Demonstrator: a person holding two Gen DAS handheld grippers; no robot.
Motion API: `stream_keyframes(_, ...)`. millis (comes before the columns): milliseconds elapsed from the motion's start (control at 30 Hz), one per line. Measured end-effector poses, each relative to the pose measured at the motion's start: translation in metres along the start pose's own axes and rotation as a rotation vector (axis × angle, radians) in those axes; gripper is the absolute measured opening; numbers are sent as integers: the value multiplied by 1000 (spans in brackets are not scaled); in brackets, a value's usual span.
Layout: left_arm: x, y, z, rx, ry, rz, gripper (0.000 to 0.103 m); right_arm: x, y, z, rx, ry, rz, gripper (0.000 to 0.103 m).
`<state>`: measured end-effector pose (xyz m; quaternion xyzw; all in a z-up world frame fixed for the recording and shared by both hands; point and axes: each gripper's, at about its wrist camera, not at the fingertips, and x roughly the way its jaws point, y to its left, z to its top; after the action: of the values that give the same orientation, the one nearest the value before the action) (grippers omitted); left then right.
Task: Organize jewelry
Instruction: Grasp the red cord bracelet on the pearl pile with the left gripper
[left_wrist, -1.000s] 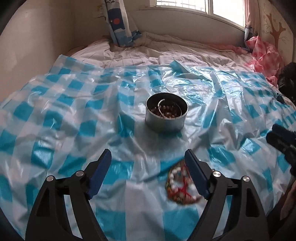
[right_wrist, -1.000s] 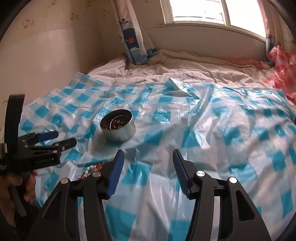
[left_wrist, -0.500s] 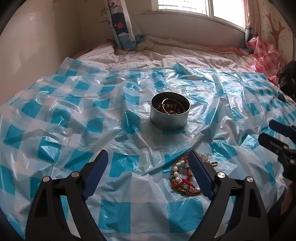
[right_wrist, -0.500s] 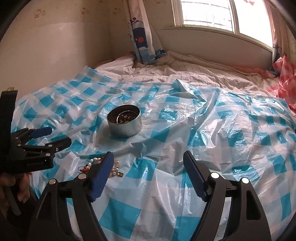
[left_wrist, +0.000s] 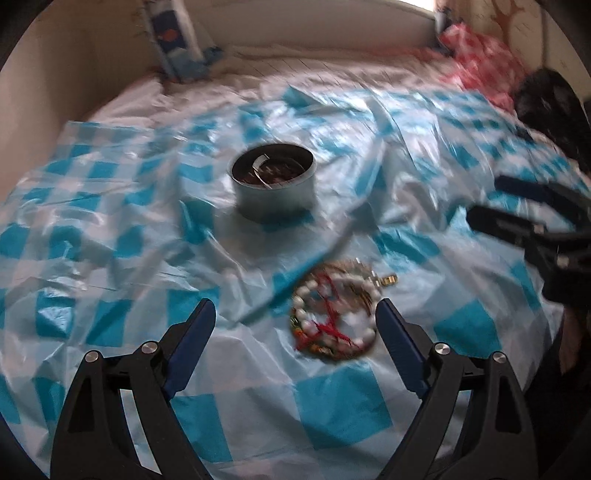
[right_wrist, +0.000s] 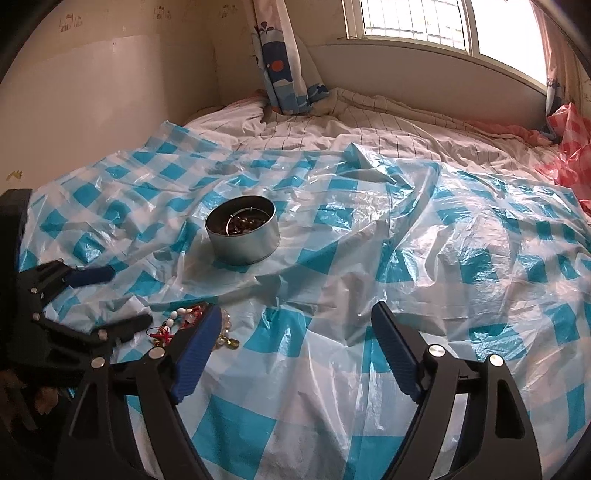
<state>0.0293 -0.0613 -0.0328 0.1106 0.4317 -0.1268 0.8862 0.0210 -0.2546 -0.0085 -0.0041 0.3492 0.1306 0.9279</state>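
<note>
Jaws wide, left gripper above bracelets, unpinched

Blue-and-white checked plastic sheet — silver tin, red-white beads.

A home bedroom: rumpled bed under a curtained window.
</note>
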Motion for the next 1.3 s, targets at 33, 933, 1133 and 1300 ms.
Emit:
stream_keyframes(33, 2, -2, -1, 11, 14, -10, 84, 0, 0, 0, 1, 1, -1, 81)
stream_keyframes(933, 21, 50, -12, -265, 81, -295, 5, 17, 22, -4, -95, 73, 36, 86)
stream_keyframes(1133, 18, 76, -16, -385, 62, -343, 6, 27, 50, -11, -225, 104, 37, 86)
stream_keyframes(1300, 21, 82, -17, -406, 68, -304, 6, 33, 73, -19, -325, 116, 56, 86)
